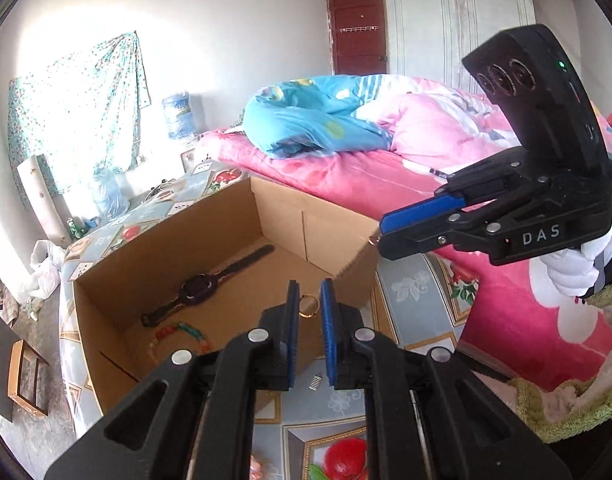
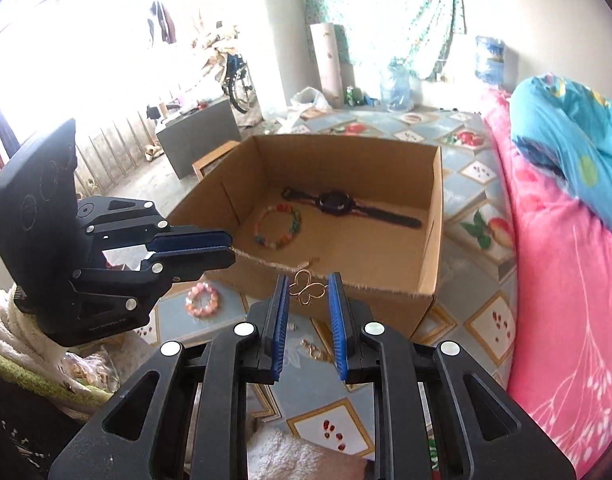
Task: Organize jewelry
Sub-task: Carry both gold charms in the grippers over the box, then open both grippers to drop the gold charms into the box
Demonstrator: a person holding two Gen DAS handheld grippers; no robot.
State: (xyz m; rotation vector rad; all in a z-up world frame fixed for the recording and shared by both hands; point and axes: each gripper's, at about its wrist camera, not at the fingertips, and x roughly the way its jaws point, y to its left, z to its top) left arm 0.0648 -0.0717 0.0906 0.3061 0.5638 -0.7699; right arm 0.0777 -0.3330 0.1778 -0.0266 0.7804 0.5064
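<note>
The left gripper [image 1: 309, 300], jaws clamped on a gold ring [image 1: 308, 305], hangs above the cardboard box [image 1: 282, 216]'s near wall; the right gripper [image 2: 307, 294], pinching a gold butterfly piece [image 2: 307, 289], sits just short of that rim; the box lies forward of both.

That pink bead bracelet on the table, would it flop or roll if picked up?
The pink bracelet is a loop of round beads, probably strung, so it would likely sag when lifted. It lies flat, so rolling seems unlikely. The smooth beads may slip between tongs.
</note>
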